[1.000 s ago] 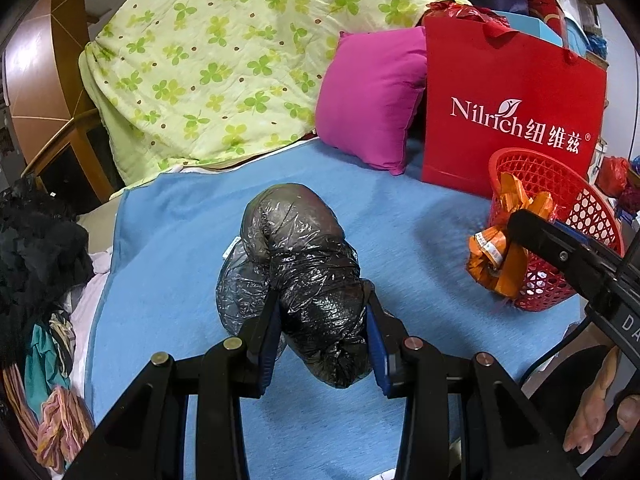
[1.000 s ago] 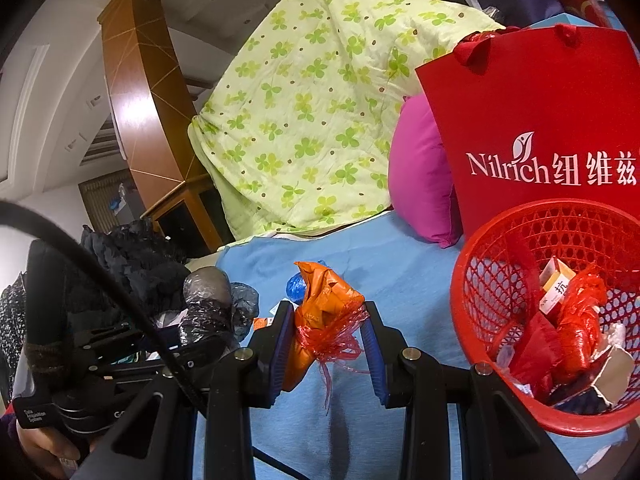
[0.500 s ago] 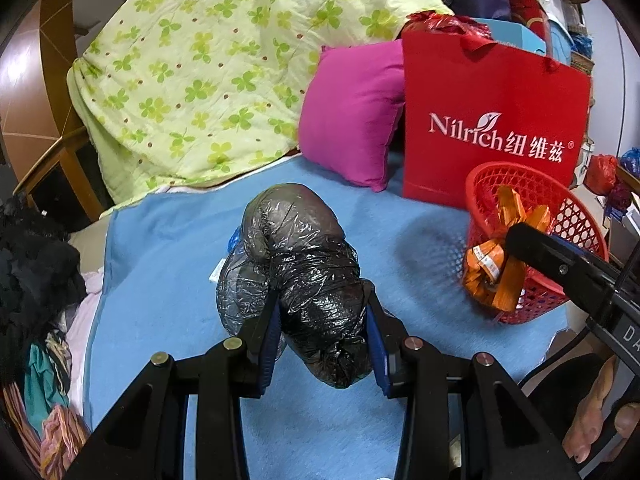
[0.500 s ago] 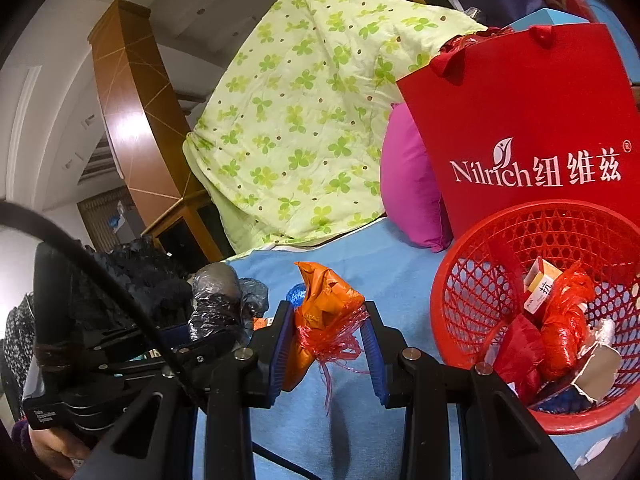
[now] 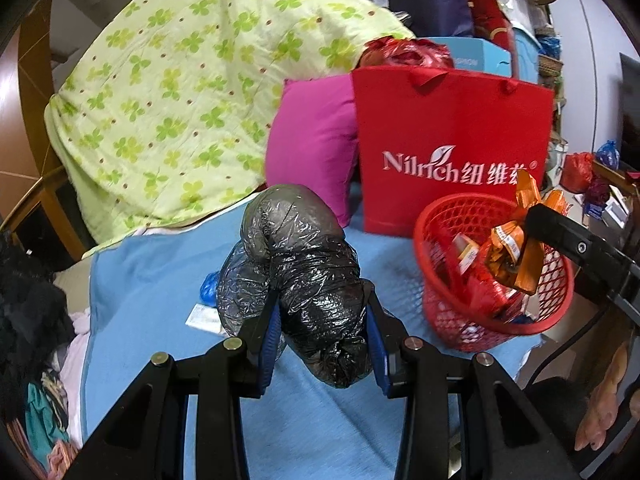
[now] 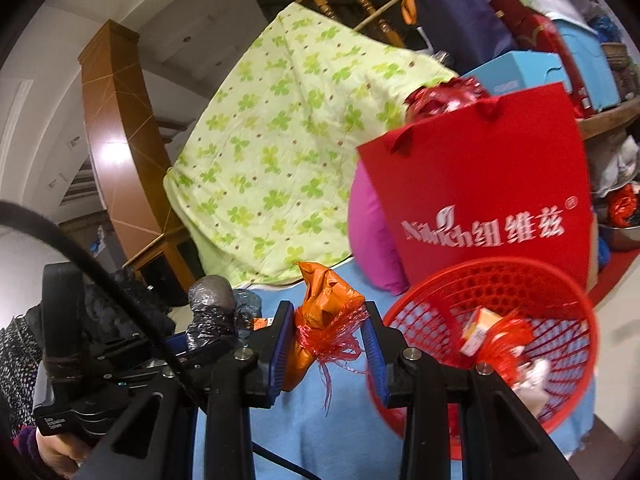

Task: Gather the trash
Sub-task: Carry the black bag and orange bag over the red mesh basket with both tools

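Observation:
My left gripper [image 5: 322,336] is shut on a crumpled black plastic bag [image 5: 304,276], lifted above the blue blanket [image 5: 152,280]. My right gripper [image 6: 326,346] is shut on an orange wrapper with red netting [image 6: 326,312]; the same orange wrapper [image 5: 516,248] shows in the left wrist view, above the red mesh basket [image 5: 440,300]. The basket [image 6: 568,360] holds several red and orange scraps and sits just right of my right gripper. In the right wrist view the black bag [image 6: 210,308] shows at left in the left gripper [image 6: 188,344].
A red paper bag [image 5: 452,148] stands behind the basket, beside a magenta pillow [image 5: 312,148] and a green clover quilt [image 5: 180,100]. A small blue scrap [image 5: 208,290] and a white packet [image 5: 202,316] lie on the blanket. Dark clothes [image 5: 28,320] pile at left.
Both grippers have risen and moved toward the basket with their loads. The orange wrapper has gone from in front of the basket to above its rim. The views tilted up.

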`<control>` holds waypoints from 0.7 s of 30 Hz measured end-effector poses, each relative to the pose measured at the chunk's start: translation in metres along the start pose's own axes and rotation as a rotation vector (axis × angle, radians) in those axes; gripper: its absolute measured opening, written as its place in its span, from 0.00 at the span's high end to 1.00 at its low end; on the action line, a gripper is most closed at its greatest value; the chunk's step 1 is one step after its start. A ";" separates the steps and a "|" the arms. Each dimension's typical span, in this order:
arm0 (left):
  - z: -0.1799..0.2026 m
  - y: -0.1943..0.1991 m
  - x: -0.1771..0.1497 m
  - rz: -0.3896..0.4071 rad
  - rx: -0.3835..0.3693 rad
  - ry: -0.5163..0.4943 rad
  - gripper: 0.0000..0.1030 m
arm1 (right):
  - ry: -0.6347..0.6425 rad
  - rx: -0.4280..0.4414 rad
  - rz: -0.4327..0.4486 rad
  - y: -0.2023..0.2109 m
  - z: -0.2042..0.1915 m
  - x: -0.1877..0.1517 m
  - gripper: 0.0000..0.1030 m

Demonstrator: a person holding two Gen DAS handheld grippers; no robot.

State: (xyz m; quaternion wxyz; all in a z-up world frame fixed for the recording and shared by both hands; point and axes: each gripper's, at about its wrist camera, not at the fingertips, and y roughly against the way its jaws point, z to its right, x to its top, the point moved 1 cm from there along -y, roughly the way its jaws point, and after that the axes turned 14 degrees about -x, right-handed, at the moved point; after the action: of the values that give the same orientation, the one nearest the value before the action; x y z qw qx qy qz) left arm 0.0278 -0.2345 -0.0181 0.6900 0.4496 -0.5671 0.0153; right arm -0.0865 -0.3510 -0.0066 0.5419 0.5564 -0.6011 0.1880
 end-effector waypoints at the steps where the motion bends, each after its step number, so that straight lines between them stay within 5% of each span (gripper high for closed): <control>1: 0.003 0.000 0.002 0.003 -0.006 -0.004 0.60 | -0.003 -0.009 0.009 0.003 0.003 0.003 0.64; 21: 0.069 -0.021 0.044 0.012 -0.148 -0.096 0.60 | -0.045 -0.158 0.086 0.030 0.064 0.042 0.64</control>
State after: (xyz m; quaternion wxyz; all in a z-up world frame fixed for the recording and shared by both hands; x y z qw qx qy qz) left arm 0.0012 -0.3124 0.0013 0.6931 0.3943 -0.6019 -0.0440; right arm -0.1322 -0.4149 0.0190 0.5618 0.4898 -0.6494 0.1506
